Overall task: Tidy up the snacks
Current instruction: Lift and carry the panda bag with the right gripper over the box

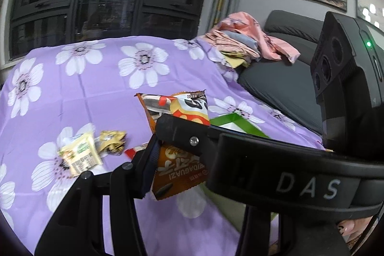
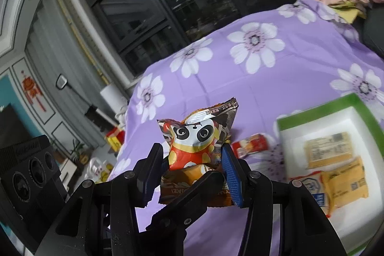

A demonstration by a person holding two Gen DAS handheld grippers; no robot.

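Both grippers met over the purple flowered cloth (image 2: 276, 88). The left gripper (image 1: 168, 152) was clamped on the lower end of the orange seed packet (image 2: 201, 145), held up above the cloth. The right gripper (image 2: 192, 169) straddled the same packet; I couldn't tell whether it squeezed. The green-rimmed tray (image 2: 355, 100) lay nearby.

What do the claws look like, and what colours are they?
Both claws are black plastic with jointed linkage bars and silver screws. The left claw has dark ribbed pads. The right claw has ribbed blue pads. A black band across the left view bears pale "DAS" lettering. A black box with three round lenses and a green light sits behind.
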